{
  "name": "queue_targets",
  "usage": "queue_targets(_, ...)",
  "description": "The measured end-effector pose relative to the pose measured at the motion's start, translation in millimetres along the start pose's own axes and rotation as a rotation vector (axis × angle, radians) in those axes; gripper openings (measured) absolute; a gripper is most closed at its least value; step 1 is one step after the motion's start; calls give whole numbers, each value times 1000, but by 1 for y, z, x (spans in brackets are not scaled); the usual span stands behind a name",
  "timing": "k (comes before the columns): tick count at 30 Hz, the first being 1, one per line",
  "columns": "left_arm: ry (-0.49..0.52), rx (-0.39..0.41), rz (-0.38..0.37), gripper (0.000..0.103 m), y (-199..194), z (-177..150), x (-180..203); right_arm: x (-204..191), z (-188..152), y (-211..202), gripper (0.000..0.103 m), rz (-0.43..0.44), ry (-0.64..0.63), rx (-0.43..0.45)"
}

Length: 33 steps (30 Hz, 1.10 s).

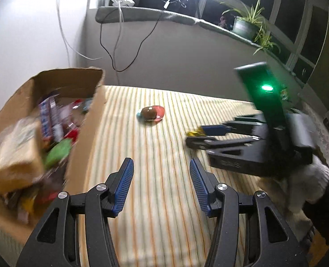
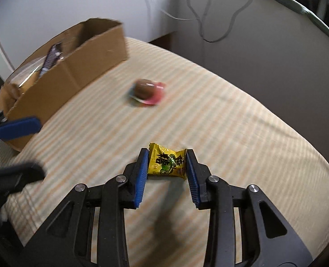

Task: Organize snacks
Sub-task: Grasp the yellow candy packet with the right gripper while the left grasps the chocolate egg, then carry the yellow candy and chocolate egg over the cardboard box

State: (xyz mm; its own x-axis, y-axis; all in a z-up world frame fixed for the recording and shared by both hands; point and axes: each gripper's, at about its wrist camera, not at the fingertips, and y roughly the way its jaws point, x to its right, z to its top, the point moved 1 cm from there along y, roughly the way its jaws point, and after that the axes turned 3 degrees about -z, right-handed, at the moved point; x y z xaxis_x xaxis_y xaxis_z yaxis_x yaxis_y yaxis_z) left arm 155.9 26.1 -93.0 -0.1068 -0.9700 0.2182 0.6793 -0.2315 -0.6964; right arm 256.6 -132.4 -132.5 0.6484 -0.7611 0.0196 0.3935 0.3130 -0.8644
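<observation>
A cardboard box (image 1: 86, 131) full of mixed snack packets stands on the striped cloth at the left; it also shows in the right wrist view (image 2: 75, 66). A round brown snack in a pink and blue wrapper (image 1: 151, 114) lies alone mid-table, blurred in the right wrist view (image 2: 146, 92). My right gripper (image 2: 167, 162) is shut on a small yellow candy packet (image 2: 166, 162), held just above the cloth; it shows from the side in the left wrist view (image 1: 195, 136). My left gripper (image 1: 161, 173) is open and empty beside the box.
The striped tablecloth (image 1: 160, 200) covers the table, whose edge curves away at the right (image 2: 309, 155). A wall with hanging cables (image 1: 117, 44) and a window ledge with a potted plant (image 1: 249, 26) lie behind.
</observation>
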Motion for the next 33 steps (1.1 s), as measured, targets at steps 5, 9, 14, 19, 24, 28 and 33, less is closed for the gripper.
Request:
queue_targets(5, -7, -17, 24, 51, 39, 24, 0, 26, -4, -2, 35, -20, 23, 3)
queue_targets(9, -12, -28, 48, 51, 62, 40, -4, 29, -7, -3, 35, -21, 18, 14)
queue_targets(14, -38, -21, 85, 51, 79, 50, -13, 29, -7, -4, 35, -15, 14, 26)
queue_targets(19, -56, -65, 96, 47, 95, 53, -23, 29, -11, -8, 35, -17, 16, 34)
queue_targets(24, -77, -66, 84, 32, 98, 51, -29, 28, -10, -7, 35, -20, 15, 36)
queue_targets(28, -62, -53, 82, 29, 96, 51, -30, 27, -9, -6, 34, -24, 14, 36)
queue_targets(33, -42, -52, 78, 28, 97, 52, -20, 27, -11, -9, 31, -25, 22, 38)
